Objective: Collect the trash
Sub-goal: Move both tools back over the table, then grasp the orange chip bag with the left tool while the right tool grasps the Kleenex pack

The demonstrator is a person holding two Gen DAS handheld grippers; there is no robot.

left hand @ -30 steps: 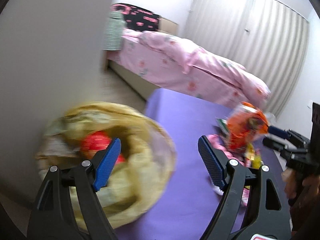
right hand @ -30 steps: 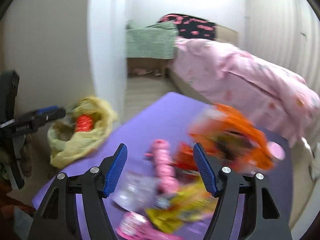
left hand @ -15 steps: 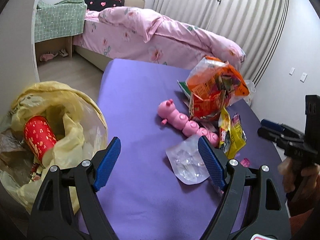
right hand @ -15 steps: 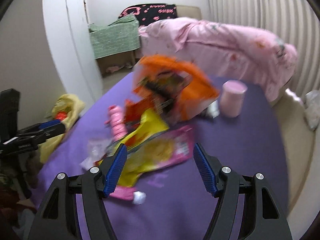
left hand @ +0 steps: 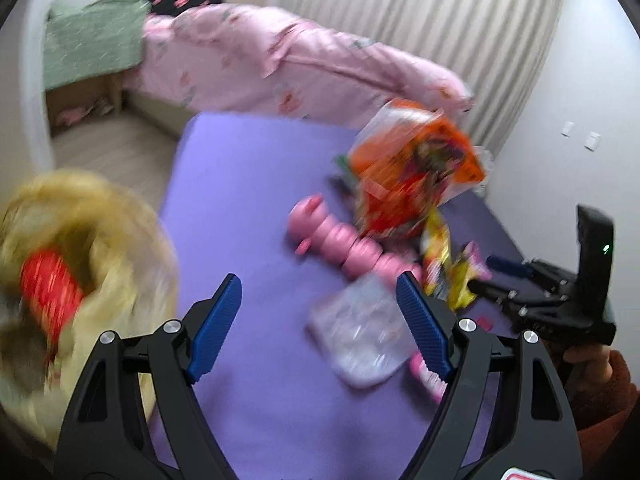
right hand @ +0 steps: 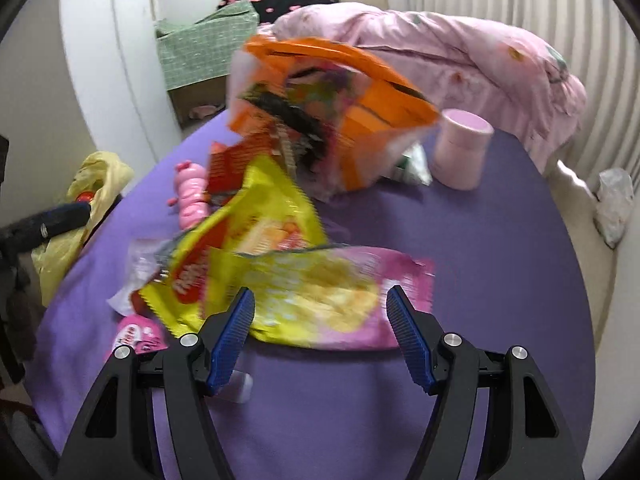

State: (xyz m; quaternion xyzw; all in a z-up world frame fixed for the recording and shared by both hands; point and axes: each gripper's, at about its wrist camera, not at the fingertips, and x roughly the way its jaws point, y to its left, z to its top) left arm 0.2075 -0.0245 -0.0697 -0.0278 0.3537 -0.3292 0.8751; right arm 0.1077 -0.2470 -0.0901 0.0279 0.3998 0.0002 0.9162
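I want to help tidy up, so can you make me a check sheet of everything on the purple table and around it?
Surface: purple table, partly covered with litter.
Job's things: orange snack bag standing up; yellow wrapper and pink-and-yellow wrapper lying flat; clear plastic packet; yellow trash bag at the table's edge with a red can inside.
Clutter: pink caterpillar toy; pink cup.
Grippers: left gripper open, holding nothing; right gripper open just above the pink-and-yellow wrapper, not gripping it.
Cables: nothing seen.
Surroundings: bed with pink quilt, white curtain, a white bag on the floor.
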